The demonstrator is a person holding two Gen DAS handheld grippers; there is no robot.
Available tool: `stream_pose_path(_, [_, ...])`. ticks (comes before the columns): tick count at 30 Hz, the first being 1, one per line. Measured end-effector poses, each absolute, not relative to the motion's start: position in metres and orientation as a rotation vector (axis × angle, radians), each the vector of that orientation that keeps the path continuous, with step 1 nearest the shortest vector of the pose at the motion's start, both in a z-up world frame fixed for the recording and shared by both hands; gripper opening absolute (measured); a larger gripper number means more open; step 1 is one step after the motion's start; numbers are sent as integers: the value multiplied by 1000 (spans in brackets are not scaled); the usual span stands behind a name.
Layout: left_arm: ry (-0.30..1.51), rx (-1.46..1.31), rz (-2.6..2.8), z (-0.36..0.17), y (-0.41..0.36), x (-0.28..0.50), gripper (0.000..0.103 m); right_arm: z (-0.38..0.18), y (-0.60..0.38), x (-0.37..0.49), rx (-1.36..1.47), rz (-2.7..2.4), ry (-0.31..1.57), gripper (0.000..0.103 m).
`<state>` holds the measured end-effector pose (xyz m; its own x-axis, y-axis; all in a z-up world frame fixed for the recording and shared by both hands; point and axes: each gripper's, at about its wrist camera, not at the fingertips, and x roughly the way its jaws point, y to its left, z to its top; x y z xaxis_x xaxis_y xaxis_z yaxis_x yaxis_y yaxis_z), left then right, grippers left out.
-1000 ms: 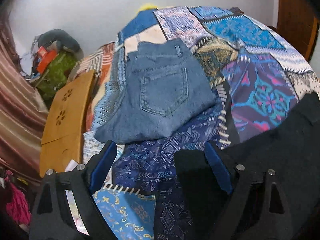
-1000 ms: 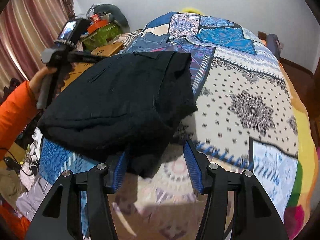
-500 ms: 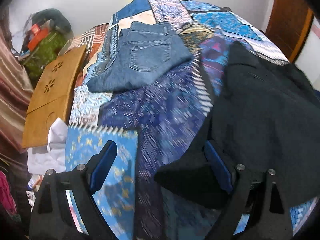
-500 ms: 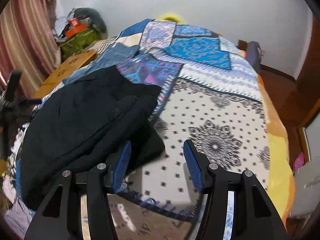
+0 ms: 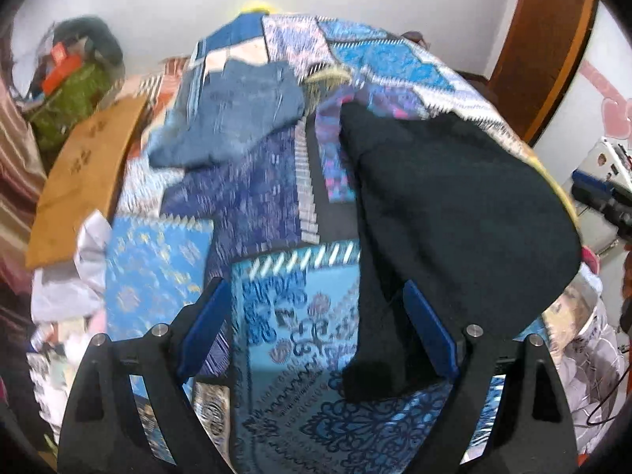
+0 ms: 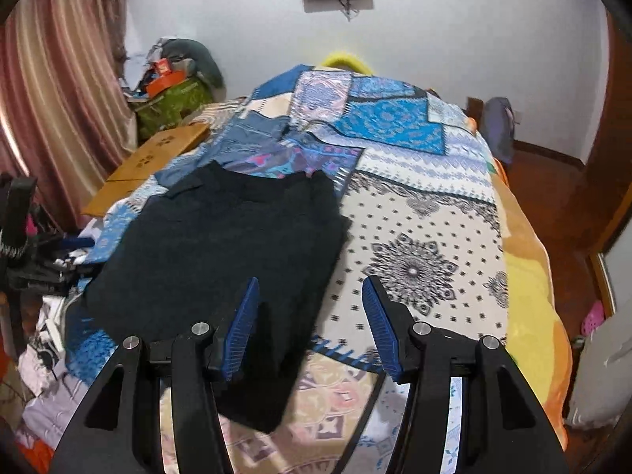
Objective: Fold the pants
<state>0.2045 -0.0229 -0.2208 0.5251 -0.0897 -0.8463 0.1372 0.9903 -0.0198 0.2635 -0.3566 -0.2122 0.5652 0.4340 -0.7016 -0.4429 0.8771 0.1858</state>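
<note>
Both claws spread, left claw (image 5: 316, 331), right claw (image 6: 310, 324), black pants (image 6: 221, 245) flat, right view only

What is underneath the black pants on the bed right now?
The black pants lie flat on the patchwork bedspread, beside the folded blue jeans farther up the bed. Only bedspread shows around their edges; anything beneath the fabric is covered and cannot be seen.

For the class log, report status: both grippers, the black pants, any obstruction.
Left gripper open, right gripper open, neither gripping. Black pants flat on bedspread. Folded jeans beyond, clear.
</note>
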Motion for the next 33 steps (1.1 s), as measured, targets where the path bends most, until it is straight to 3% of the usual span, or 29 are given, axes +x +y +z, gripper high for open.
stream_pose_path(7, [971, 111, -233, -204, -59, 230, 90, -211, -325, 265, -1, 642, 801, 50])
stream_pose_path(14, [1010, 236, -245, -260, -84, 242, 92, -254, -294, 274, -84, 684, 916, 44])
stream_pose_path(17, [1010, 219, -261, -249, -74, 243, 92, -258, -306, 274, -60, 709, 938, 40])
stream_pose_path(27, [894, 158, -239, -201, -58, 300, 91, -216, -332, 313, -20, 646, 830, 43])
stream_pose_path(33, [990, 110, -309, -234, -72, 348, 71, -242, -311, 362, -11, 663, 888, 41])
